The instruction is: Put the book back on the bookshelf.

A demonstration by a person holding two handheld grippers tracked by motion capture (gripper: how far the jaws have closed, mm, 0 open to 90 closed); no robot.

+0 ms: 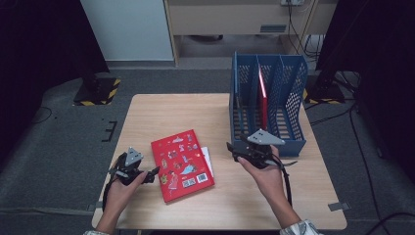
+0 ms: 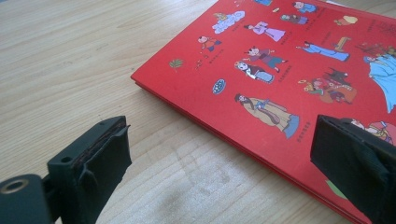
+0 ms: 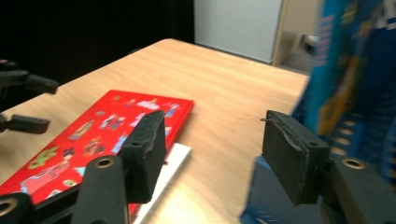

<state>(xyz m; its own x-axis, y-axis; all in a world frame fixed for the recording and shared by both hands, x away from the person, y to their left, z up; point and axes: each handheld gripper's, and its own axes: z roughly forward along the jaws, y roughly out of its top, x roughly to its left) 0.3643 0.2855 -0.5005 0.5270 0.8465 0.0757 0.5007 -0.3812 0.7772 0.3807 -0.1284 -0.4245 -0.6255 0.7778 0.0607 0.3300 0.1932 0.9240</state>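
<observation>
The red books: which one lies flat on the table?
The illustrated red book by the left gripper lies flat; the other red book stands in the blue rack.

We see a book (image 1: 181, 164) lying flat on the worktop (image 1: 161, 110), toward its near left, with a sheet of paper (image 1: 207, 159) tucked under its right edge. To its right and farther back stands a file rack (image 1: 266, 98), with another book (image 1: 263, 95) upright in one of its middle slots. We have the left hand-held gripper (image 1: 149, 174) just left of the flat book, the right hand-held gripper (image 1: 234, 149) between that book and the rack.
</observation>
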